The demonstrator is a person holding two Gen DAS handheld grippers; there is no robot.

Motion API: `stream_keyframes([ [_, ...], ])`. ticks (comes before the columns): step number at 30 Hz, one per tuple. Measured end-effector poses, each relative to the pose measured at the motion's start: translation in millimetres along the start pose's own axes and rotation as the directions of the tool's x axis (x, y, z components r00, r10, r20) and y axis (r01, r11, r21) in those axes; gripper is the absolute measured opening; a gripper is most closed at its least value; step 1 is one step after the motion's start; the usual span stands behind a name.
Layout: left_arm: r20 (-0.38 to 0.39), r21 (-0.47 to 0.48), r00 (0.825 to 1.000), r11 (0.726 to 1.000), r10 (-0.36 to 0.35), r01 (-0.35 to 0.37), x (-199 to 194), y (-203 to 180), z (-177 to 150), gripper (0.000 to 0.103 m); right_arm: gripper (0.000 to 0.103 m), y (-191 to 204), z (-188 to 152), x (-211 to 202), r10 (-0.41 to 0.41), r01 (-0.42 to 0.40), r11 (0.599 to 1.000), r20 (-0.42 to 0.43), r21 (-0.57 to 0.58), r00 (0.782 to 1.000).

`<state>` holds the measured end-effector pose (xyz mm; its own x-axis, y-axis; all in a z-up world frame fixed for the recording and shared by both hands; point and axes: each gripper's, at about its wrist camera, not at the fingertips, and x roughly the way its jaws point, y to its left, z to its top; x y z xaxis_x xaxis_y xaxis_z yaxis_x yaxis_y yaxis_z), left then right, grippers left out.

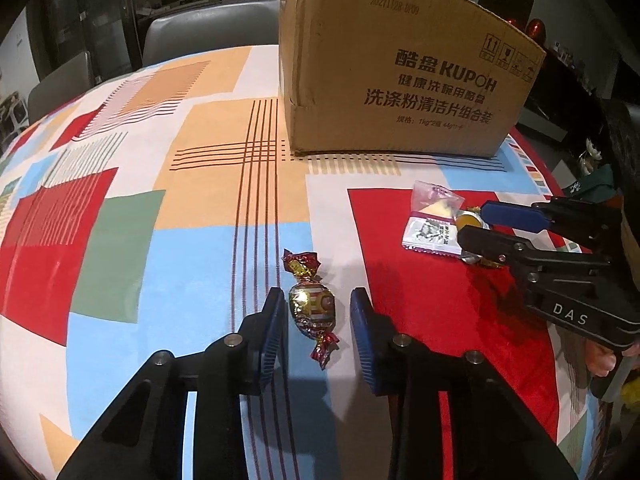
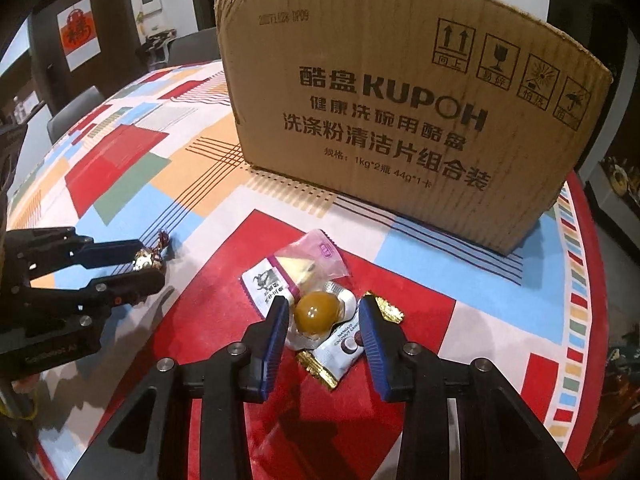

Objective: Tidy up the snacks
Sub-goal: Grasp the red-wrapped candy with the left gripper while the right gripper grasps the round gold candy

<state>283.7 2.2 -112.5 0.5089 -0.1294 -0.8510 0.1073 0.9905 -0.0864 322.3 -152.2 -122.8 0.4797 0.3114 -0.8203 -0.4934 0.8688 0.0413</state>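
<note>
A red-and-gold wrapped candy (image 1: 312, 304) lies on the patterned tablecloth between the fingers of my open left gripper (image 1: 318, 312), which straddles it without closing; it also shows in the right wrist view (image 2: 150, 258). My open right gripper (image 2: 324, 316) straddles a round amber jelly cup (image 2: 318, 312) that lies on a small pile: a pink-and-white packet (image 2: 296, 264) and a white gold-edged coconut candy packet (image 2: 344, 350). In the left wrist view the right gripper (image 1: 470, 222) sits at that pile (image 1: 432, 220). A cardboard box (image 2: 400, 112) stands behind.
The box (image 1: 396, 68) stands at the far side of the round table (image 1: 120, 208). Grey chairs (image 1: 208, 32) stand beyond the table's far edge. The table edge curves close on the right (image 2: 588, 280).
</note>
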Motion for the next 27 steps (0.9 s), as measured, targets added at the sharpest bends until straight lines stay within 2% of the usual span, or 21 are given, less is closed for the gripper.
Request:
stream_keyframes([
  [2, -0.005, -0.001, 1.0, 1.0, -0.003, 0.003, 2.0, -0.3, 0.6, 0.024, 0.038, -0.1, 1.1, 1.8, 0.0, 0.0, 1.0, -0.001, 0.004, 1.0],
  [4, -0.004, -0.003, 1.0, 1.0, -0.008, 0.008, 2.3, -0.3, 1.1, 0.024, 0.033, -0.9, 1.2, 2.3, 0.001, -0.001, 1.0, 0.0, 0.006, 1.0],
  [7, 0.005, 0.006, 1.0, 1.0, -0.021, 0.021, 0.0, -2.9, 2.0, 0.023, 0.032, -2.8, 0.3, 1.4, 0.004, -0.005, 1.0, 0.003, 0.014, 1.0],
  [18, 0.073, 0.027, 0.996, 0.998, -0.055, 0.054, -28.1, -16.3, 9.8, 0.023, 0.032, -11.2, -4.0, -18.0, 0.001, -0.003, 0.998, 0.035, 0.067, 0.999],
  [27, 0.12, 0.047, 0.989, 0.996, -0.082, 0.077, -53.0, -26.3, 11.5, 0.023, 0.032, -8.1, -6.4, -50.4, -0.026, 0.02, 0.997, 0.09, 0.072, 0.996],
])
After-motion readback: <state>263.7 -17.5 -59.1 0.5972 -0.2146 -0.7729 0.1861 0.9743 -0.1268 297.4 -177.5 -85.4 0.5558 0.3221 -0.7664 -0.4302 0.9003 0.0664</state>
